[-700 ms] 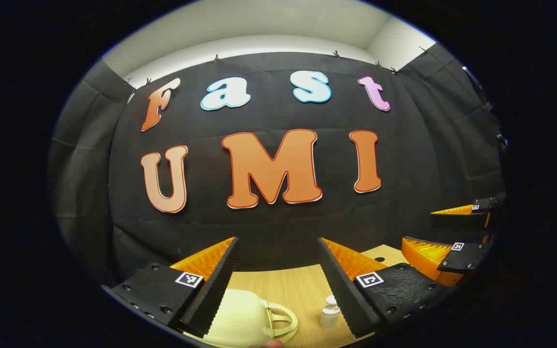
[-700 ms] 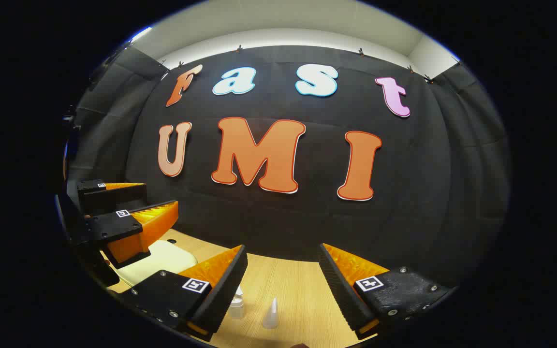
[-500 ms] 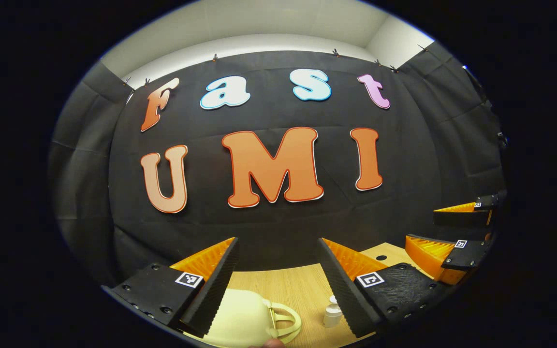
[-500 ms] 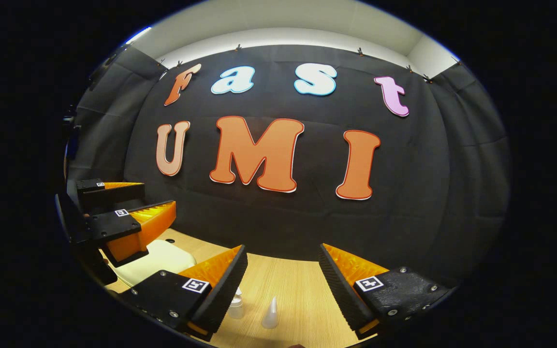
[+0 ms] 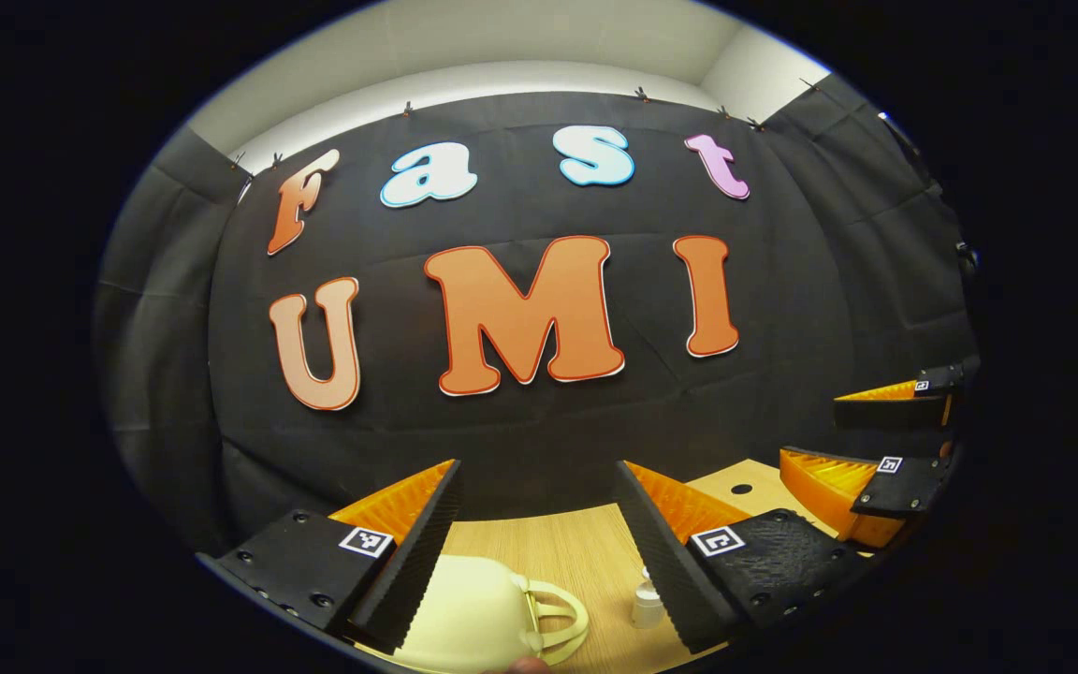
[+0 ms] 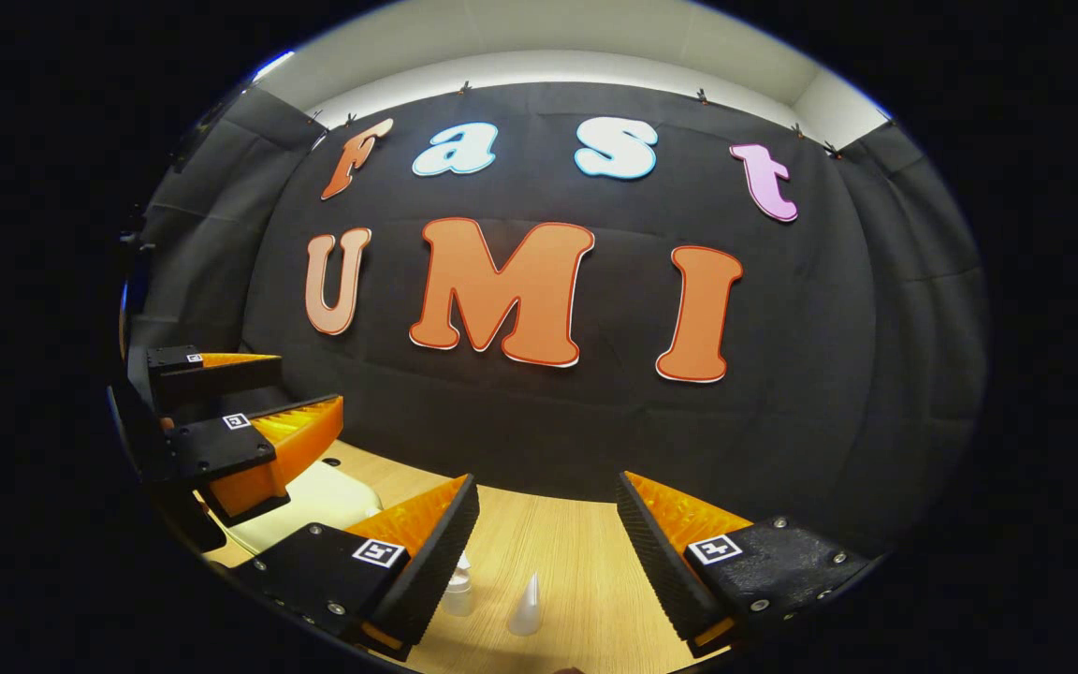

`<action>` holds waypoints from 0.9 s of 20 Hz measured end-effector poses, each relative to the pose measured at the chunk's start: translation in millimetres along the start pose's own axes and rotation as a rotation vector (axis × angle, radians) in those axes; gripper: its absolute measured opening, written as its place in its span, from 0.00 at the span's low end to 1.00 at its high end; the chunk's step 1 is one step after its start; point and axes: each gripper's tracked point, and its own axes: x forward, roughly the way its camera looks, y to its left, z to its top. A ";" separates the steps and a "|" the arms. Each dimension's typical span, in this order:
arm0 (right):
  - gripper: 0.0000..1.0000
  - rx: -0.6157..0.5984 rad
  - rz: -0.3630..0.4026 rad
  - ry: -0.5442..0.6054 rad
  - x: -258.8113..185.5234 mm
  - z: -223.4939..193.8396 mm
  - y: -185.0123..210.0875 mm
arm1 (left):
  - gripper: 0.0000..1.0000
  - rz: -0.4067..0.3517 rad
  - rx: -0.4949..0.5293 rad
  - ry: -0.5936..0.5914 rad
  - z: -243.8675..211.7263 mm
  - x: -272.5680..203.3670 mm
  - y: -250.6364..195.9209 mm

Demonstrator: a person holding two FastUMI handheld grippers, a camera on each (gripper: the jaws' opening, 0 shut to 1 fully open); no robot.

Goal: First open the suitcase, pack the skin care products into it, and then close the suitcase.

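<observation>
A small cream suitcase with a loop handle lies shut on the wooden table, below my left gripper, which is open and holds nothing. A small white bottle stands beside the suitcase handle, partly behind one finger. In the right gripper view the same bottle and a white cone-shaped cap stand on the table under my right gripper, also open. The suitcase shows at the left there, under the left gripper. The right gripper appears at the right of the left gripper view.
The black cloth wall rises close behind the table's far edge. A small round hole is in the tabletop near the right gripper. Bare wood lies between the suitcase and the wall.
Both views have tilted down a little, so the suitcase and the bottle show slightly more. Both grippers stay open.
</observation>
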 end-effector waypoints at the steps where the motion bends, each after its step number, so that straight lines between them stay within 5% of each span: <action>1: 0.94 -0.002 -0.001 0.001 1.4 -0.5 0.0 | 1.00 0.001 0.005 0.003 -1.9 -1.3 -0.4; 9: 0.94 -0.016 -0.008 0.021 2.5 -10.9 -6.3 | 1.00 -0.041 0.125 0.077 -37.7 1.0 -6.3; 18: 0.94 -0.026 -0.055 0.065 0.9 -30.0 -29.3 | 0.99 -0.148 0.481 0.221 -134.3 3.7 -22.6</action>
